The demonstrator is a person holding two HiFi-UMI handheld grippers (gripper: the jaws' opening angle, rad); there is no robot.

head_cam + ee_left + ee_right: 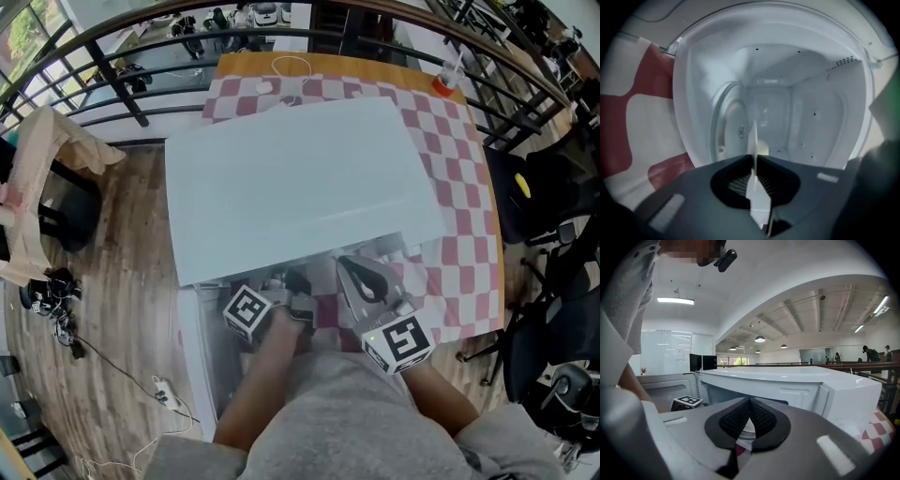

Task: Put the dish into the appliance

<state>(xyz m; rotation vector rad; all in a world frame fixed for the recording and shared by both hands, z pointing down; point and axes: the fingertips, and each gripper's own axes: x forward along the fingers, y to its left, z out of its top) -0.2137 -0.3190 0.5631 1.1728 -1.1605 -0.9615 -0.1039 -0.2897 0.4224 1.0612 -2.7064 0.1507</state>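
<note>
The appliance is a white microwave (300, 183) on a red and white checked tablecloth (459, 178). Its door (199, 352) hangs open at the left. In the left gripper view I look straight into its lit white cavity (797, 108). My left gripper (755, 160) is shut on a thin white dish (754, 140), seen edge-on and upright just before the opening. In the head view the left gripper (295, 286) is at the microwave's front, partly under its top. My right gripper (750, 401) is shut with nothing in it, beside the left one (361, 272), facing the microwave's front corner.
A bottle with an orange cap (446, 80) and a white cable (291, 67) lie on the table's far end. Dark railings (141, 56) curve round behind the table. Black chairs (544, 202) stand at the right, and a cloth-draped chair (47, 187) at the left on the wooden floor.
</note>
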